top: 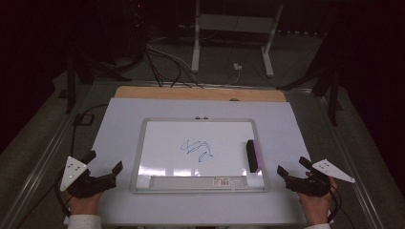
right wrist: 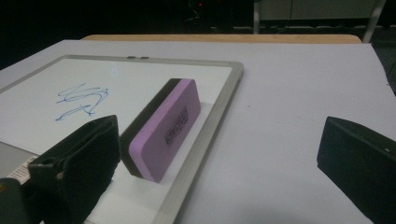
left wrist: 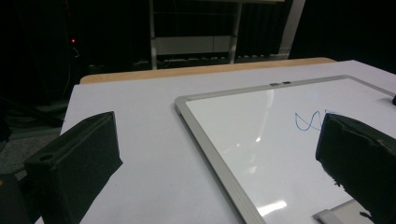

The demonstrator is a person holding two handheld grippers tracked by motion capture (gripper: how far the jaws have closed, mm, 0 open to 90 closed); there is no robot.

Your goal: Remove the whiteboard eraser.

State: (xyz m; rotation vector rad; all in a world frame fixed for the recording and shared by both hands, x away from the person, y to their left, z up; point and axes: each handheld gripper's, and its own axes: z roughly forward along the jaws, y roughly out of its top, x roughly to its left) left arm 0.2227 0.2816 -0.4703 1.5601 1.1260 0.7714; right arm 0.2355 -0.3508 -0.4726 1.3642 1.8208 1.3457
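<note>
Just beside the eraser [right wrist: 163,128], both grippers rest with jaws spread, flanking the whiteboard [top: 167,143].

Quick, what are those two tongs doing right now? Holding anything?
Left tongs: open, holding nothing, beside the whiteboard.
Right tongs: open, holding nothing, near the eraser.

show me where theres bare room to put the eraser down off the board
Bare sheet left of the whiteboard, another strip right of it by the right gripper, and a band behind it. On the board, the scribble and eraser crowd the middle and right.
</note>
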